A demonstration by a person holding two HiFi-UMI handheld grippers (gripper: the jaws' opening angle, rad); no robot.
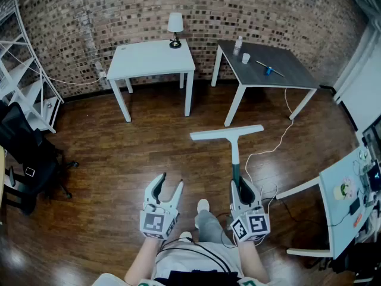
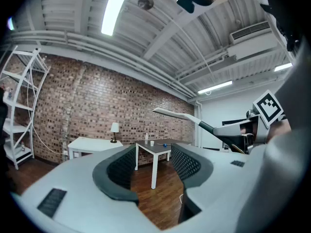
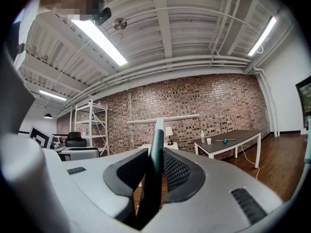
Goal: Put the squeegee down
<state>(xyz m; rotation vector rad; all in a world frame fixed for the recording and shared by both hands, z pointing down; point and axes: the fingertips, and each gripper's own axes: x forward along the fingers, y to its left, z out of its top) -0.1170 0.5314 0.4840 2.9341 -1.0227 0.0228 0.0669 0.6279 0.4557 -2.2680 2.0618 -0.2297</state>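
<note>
The squeegee [image 1: 234, 142] is held level above the wooden floor, its white blade [image 1: 226, 134] crosswise at the far end and its dark green handle [image 1: 237, 176] towards me. My right gripper [image 1: 241, 187] is shut on that handle. In the right gripper view the handle [image 3: 155, 154] stands between the black pads [image 3: 176, 169], with the blade [image 3: 163, 120] beyond. My left gripper [image 1: 169, 186] hovers beside it on the left, open, nothing between its jaws. From the left gripper view the squeegee [image 2: 181, 115] and the right gripper [image 2: 243, 130] show at the right.
A white table [image 1: 152, 58] with a lamp [image 1: 175, 28] and a grey table [image 1: 268, 70] with a bottle, a cup and a small blue tool stand by the brick wall. White shelving [image 1: 24, 70] and a black chair [image 1: 24, 154] are left; a desk [image 1: 345, 201] is right. A cable [image 1: 268, 151] runs across the floor.
</note>
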